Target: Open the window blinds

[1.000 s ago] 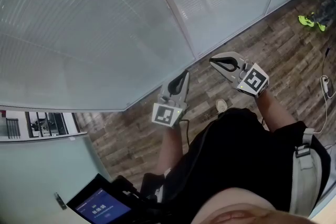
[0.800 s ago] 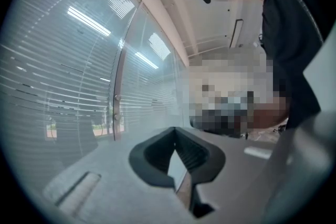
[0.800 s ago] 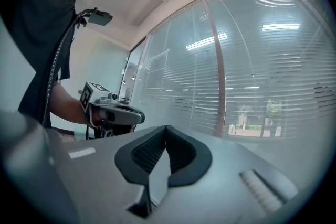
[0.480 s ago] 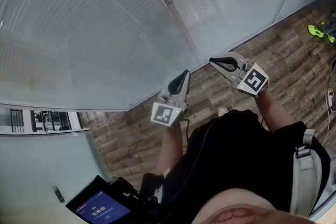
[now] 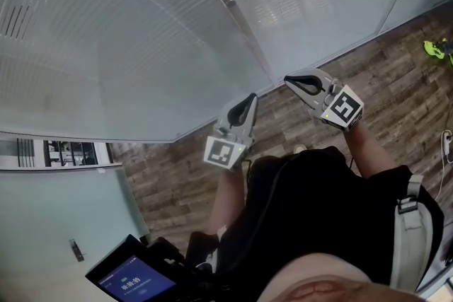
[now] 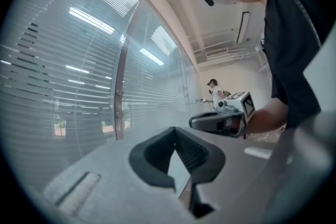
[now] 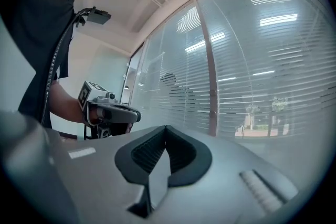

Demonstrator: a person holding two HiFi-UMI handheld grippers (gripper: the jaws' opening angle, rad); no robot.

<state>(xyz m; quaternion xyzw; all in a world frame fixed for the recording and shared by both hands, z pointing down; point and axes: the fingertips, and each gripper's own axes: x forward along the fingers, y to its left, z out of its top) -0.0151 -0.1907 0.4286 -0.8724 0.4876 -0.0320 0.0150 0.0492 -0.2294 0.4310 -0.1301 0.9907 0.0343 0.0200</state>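
Note:
White slatted blinds [image 5: 127,46] hang shut behind tall glass panes, split by a vertical frame post [image 5: 233,14]. They also show as the blinds [image 6: 63,76] in the left gripper view and the blinds [image 7: 262,71] in the right gripper view. My left gripper [image 5: 248,100] is held level in front of the glass, short of it, shut with nothing in it. My right gripper [image 5: 289,81] is beside it to the right, also shut and empty. Each gripper view shows its own jaws meeting at the tip, my left gripper [image 6: 175,131] and my right gripper [image 7: 166,129], with the other gripper alongside.
Dark wood-plank floor [image 5: 396,67] runs along the foot of the glass. A green thing [image 5: 439,49] lies at the far right. A tablet with a blue screen [image 5: 131,279] hangs at the person's front. A door with a handle [image 5: 74,250] stands at lower left. A person [image 6: 214,93] stands far down the corridor.
The person has moved across the floor with both grippers. In the head view the floor and the green thing have slid down and right. Both jaws look unchanged.

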